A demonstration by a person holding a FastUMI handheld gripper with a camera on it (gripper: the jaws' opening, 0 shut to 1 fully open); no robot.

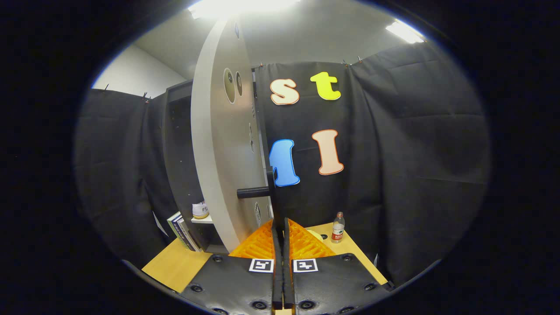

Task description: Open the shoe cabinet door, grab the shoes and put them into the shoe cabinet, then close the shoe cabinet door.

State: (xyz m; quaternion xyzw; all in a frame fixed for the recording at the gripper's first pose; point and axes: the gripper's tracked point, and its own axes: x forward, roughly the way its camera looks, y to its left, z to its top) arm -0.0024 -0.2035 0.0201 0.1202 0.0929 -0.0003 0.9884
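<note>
Both fingers [262, 245] of the gripper [280, 227] stand pressed together, with only a thin dark seam between them and nothing visibly held; their tips sit just under the dark bar handle [253, 192] of the shoe cabinet door [218, 144], and whether they touch the handle's mount cannot be told.

That door is a pale grey-white panel, swung open so that it faces the camera nearly edge-on, rising tall just ahead of the fingers. Round dark cut-outs or marks show near its upper part, and the short cylindrical handle juts out from its lower face toward the left.

Beyond and left of the door stands the shoe cabinet [177, 144], a dark carcass with a shadowed interior. On a light shelf [202, 220] low inside it rests a shoe [200, 210], white with a tan sole, seen only in part past the door's edge.

Leaning against the cabinet's foot on the left are several books [181, 231], tilted, standing on the light wooden table [175, 264]. On the table to the right of the fingers stands a small clear plastic bottle [337, 227] with a red label, upright, near the black cloth wall.
</note>
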